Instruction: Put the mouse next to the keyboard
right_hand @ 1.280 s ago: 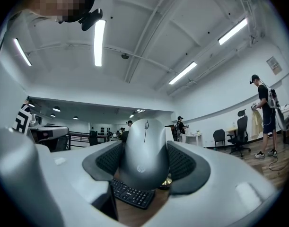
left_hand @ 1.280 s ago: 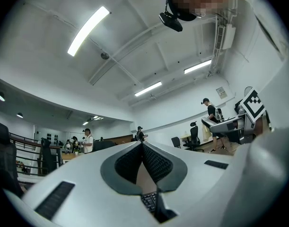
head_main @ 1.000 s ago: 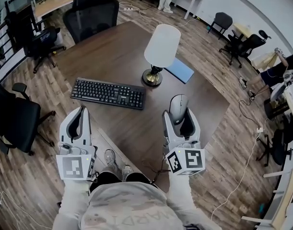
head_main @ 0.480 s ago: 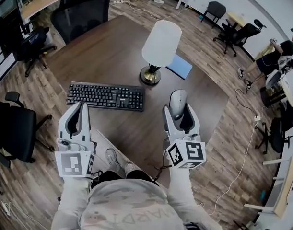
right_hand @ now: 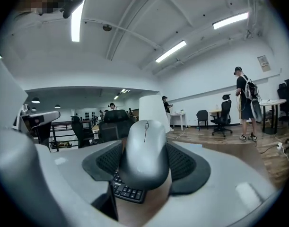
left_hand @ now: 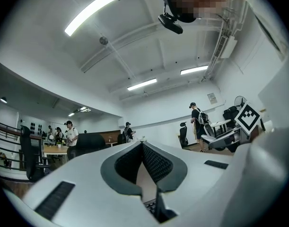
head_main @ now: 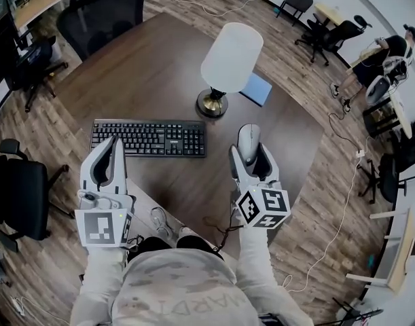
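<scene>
Head view | mouse (head_main: 248,140) long axis toward table (head_main: 159,60) far edge, wheel end away | right gripper (head_main: 250,152) clamps it, right of keyboard (head_main: 148,138) | left gripper (head_main: 111,148) closed, empty

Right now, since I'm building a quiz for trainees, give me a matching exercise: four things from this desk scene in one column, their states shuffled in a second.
Things:
1. mouse
2. keyboard
3. lamp
4. left gripper

States:
A. jaws together, holding nothing
B. stands upright on the table
C. gripped between the jaws of the right gripper
D. lies flat on the table

Pairs: 1-C, 2-D, 3-B, 4-A
</scene>
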Demonstrator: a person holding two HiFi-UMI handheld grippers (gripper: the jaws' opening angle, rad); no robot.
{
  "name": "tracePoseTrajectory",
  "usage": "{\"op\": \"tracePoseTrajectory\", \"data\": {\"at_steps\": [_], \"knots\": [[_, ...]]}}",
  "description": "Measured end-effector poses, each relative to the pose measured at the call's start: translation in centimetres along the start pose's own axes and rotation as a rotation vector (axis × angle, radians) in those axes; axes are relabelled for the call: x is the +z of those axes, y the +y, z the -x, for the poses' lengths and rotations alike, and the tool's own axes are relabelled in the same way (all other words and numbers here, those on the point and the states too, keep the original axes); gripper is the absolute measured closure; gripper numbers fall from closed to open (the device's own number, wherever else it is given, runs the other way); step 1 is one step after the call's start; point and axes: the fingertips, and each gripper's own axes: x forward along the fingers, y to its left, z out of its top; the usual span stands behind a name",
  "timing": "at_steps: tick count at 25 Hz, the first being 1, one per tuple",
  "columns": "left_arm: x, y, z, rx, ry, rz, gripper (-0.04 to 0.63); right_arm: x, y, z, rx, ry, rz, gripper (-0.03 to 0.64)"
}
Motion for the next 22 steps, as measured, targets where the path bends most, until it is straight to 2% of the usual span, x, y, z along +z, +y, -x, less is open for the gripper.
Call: {"op": "tracePoseTrajectory", "data": {"at_steps": [13,22], "knots": [[-2.7,2.6,-3.3,-0.065,0.014,0.023,0.589,-6.5,-1.3,-4.2,-0.078,0.156,-0.046,0.310],[-4.4,4.5,-5.4,-0.087,0.034,0.037,0.589,-11.1,-2.2,-7.2,-0.118,0.276,-0.032,0.310]]}}
